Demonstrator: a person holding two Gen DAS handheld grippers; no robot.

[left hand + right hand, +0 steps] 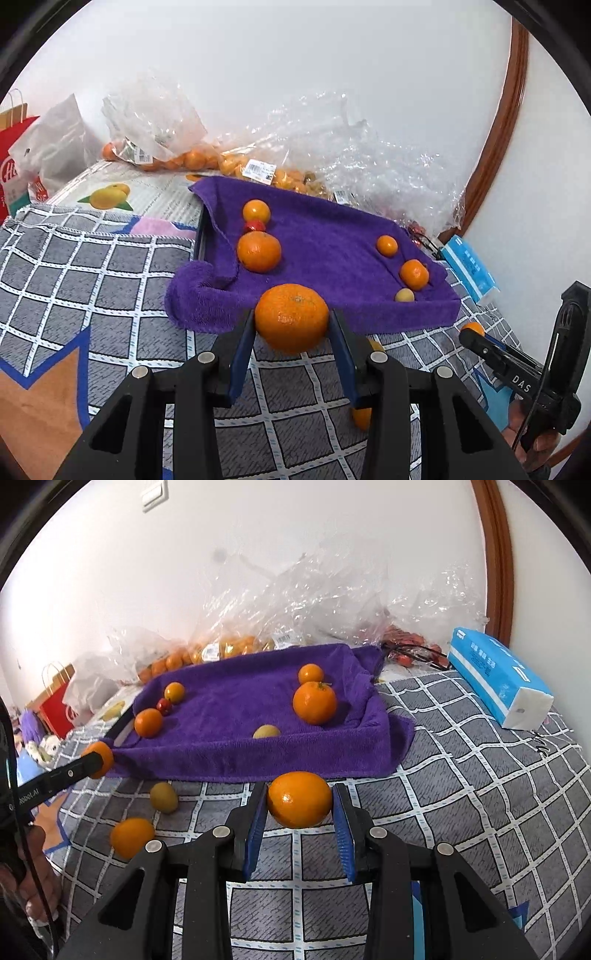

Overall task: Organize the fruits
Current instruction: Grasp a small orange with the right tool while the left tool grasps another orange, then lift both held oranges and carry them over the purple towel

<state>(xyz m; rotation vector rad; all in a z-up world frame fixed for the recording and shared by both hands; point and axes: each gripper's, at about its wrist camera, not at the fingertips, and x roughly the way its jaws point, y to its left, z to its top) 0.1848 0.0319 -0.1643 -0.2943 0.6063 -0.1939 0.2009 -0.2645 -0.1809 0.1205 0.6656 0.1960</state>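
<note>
From the left wrist, the left tool (291, 325) clenches a dimpled mandarin (291, 317) just before the purple towel (332, 236); another orange (362, 417) hides behind a finger. From the right wrist, the right tool (300, 805) grips a smooth orange (299, 799) above the checked blanket (461, 794).

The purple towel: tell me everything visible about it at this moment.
The purple towel is a plush terry cloth draped over a shallow tray, its edges sagging over the rim onto the grey checked cover. One near corner is bunched into a roll. Its sunken middle holds several oranges, a small red fruit and a pale yellowish fruit. Clear plastic bags lie behind its far edge. Neither gripper touches it; each holds an orange in front of it.
</note>
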